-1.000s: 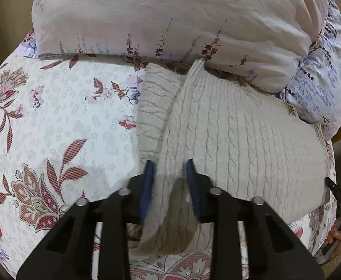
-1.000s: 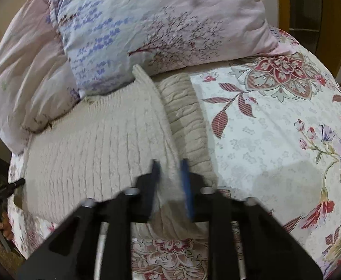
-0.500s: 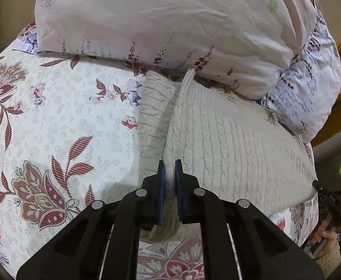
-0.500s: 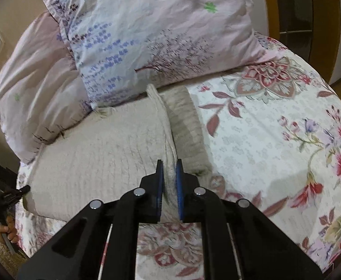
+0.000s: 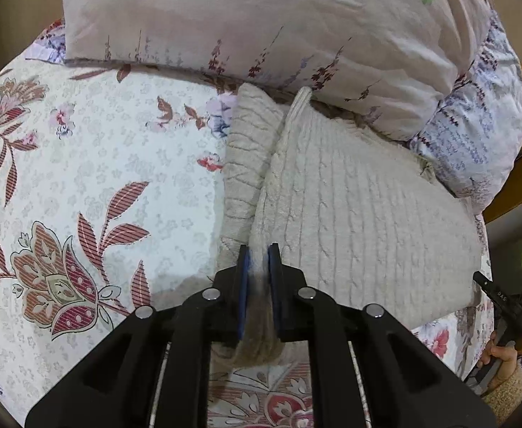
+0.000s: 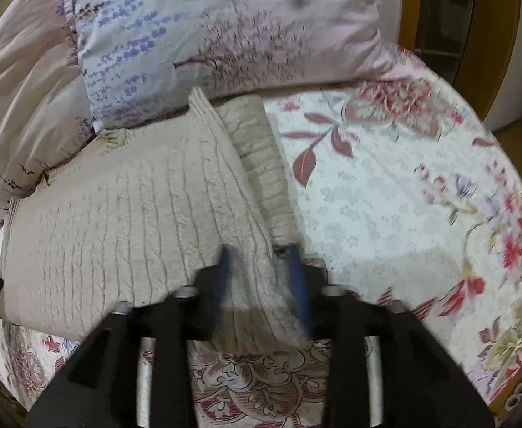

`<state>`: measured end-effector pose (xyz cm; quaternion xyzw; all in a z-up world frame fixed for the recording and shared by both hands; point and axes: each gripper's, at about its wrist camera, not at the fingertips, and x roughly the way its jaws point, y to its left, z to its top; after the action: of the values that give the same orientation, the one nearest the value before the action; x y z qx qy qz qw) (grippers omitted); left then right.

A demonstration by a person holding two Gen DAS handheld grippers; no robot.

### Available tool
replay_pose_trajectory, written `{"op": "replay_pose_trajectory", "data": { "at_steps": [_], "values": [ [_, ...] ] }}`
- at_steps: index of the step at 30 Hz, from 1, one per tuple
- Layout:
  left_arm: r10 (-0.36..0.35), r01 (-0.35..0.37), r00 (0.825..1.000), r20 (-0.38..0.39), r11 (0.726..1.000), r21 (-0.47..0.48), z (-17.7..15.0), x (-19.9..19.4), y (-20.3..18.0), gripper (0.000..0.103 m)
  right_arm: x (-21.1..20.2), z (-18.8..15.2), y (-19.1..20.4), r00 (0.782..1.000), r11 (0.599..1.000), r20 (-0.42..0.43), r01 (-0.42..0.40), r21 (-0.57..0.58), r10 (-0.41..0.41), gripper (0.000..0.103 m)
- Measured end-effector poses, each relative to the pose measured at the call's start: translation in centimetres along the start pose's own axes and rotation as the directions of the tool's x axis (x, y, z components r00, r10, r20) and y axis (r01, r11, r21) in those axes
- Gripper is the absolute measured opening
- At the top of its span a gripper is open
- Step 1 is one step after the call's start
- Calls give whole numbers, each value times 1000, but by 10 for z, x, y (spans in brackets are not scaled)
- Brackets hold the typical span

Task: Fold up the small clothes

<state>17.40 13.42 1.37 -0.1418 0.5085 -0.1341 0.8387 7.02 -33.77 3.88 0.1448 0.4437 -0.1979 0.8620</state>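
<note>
My left gripper [image 5: 258, 253] is clamped on the near edge of a cream cable-knit sweater [image 5: 360, 221], spread on the floral bedsheet [image 5: 100, 164] against the pillows [image 5: 261, 25]. My right gripper [image 6: 259, 255] is spread wide around the opposite fold, blurred, probably letting that side settle flat.

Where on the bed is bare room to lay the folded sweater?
Bare floral sheet left of the sweater, and sheet on its right side. Crowded behind, where the pillows touch the sweater's top edge.
</note>
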Motion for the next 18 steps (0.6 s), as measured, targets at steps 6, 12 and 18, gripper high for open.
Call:
{"op": "replay_pose_trajectory", "data": {
  "at_steps": [6,12,18],
  "values": [
    [-23,16,993,114,998,59,-3,-29,-22,51,-28,5,21,990,995,112,-74,-65,81,61],
    [-22,16,998,52,992,127,-4,-6,-52,55,-4,4,55,991,982,37,-122,-143,128,62],
    [15,-16,1000,8,996,93,-9,15,-43,55,20,-4,67,996,981,-27,-89,-175,86,80]
  ]
}}
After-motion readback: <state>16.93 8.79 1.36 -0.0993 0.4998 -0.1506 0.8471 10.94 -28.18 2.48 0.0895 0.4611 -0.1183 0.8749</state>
